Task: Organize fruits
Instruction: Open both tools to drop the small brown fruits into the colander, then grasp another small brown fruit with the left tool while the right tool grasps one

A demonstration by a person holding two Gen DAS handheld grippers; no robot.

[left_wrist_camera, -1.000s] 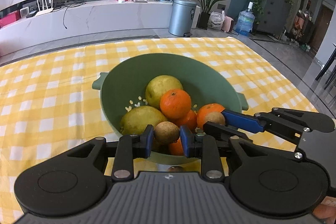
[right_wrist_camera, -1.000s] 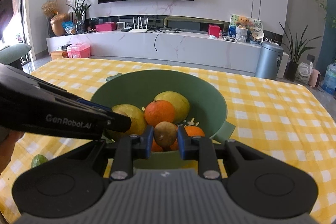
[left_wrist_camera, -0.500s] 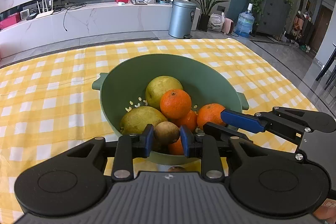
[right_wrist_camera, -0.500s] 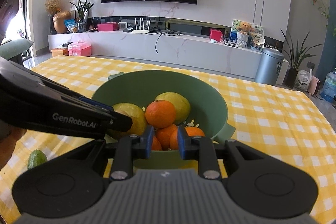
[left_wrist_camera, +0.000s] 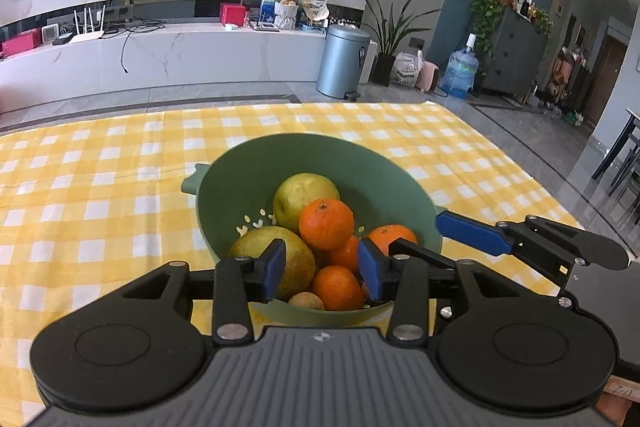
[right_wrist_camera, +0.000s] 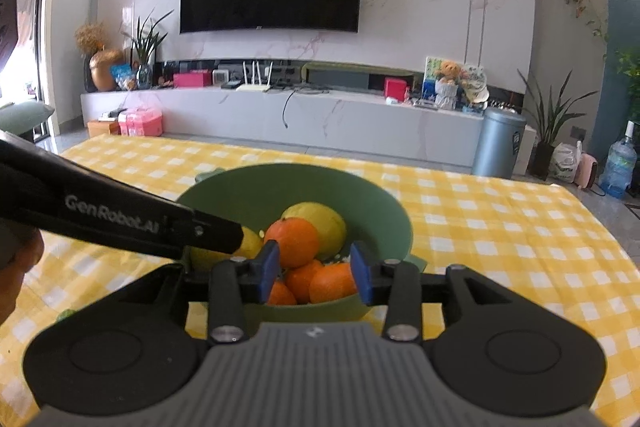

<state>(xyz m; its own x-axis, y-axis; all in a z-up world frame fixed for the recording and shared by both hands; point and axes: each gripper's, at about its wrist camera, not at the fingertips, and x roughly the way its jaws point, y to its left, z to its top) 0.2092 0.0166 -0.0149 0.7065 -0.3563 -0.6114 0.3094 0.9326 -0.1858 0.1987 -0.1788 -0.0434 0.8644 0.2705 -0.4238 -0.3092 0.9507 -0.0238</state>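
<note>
A green bowl (left_wrist_camera: 372, 179) stands on the yellow checked tablecloth and holds two yellow-green fruits, several oranges (left_wrist_camera: 326, 223) and a small brown kiwi (left_wrist_camera: 306, 301) near the front wall. My left gripper (left_wrist_camera: 322, 269) hovers over the bowl's near rim with its jaws opening and nothing pressed between the blue pads. In the right wrist view the same bowl (right_wrist_camera: 260, 195) lies ahead, and my right gripper (right_wrist_camera: 314, 271) is also opening over the near rim with nothing in it. One of the right gripper's fingers (left_wrist_camera: 472, 233) reaches in from the right over the bowl's edge.
The left gripper's black arm (right_wrist_camera: 120, 219) crosses the left of the right wrist view, with a hand (right_wrist_camera: 20, 267) behind it. A small green fruit (right_wrist_camera: 64, 315) peeks out on the cloth at lower left. Checked cloth (left_wrist_camera: 100, 187) stretches around the bowl.
A second ago each gripper was shut on a brown kiwi. The right one's kiwi went first, then the left one's dropped into the bowl. Both pairs of jaws now stand wider apart.
</note>
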